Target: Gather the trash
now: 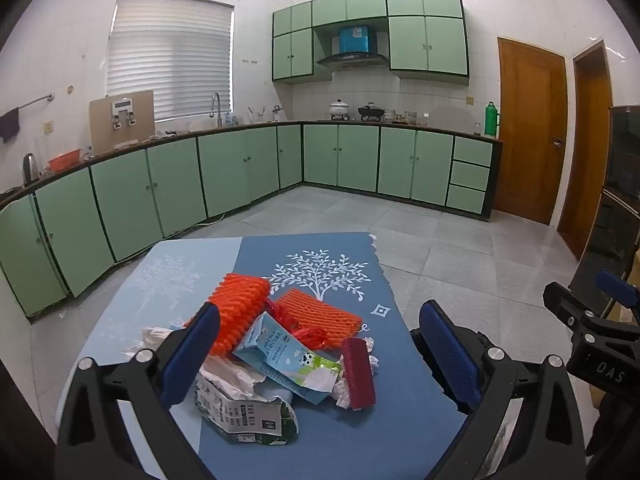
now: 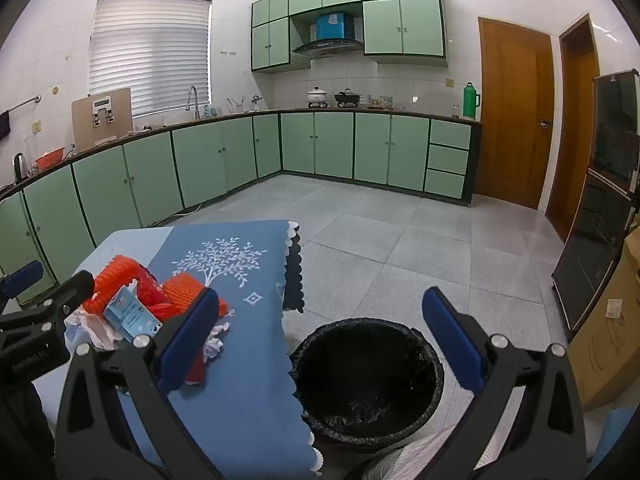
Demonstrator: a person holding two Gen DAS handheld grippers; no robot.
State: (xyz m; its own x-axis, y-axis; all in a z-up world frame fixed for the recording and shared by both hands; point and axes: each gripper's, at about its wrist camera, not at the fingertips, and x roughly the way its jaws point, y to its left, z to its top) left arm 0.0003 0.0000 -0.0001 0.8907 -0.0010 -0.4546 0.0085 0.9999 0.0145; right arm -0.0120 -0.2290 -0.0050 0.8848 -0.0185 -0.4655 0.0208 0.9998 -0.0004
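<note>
A pile of trash lies on the blue tablecloth: two orange foam fruit nets, a light blue milk carton, a crushed white carton, a red block and crumpled white tissues. My left gripper is open and empty, hovering just above the pile. My right gripper is open and empty, above the table's right edge and the black-lined trash bin on the floor. The pile also shows in the right wrist view.
Green kitchen cabinets run along the far walls. Grey tiled floor lies beyond the table. A cardboard box and a dark cabinet stand to the right of the bin. Wooden doors are at the far right.
</note>
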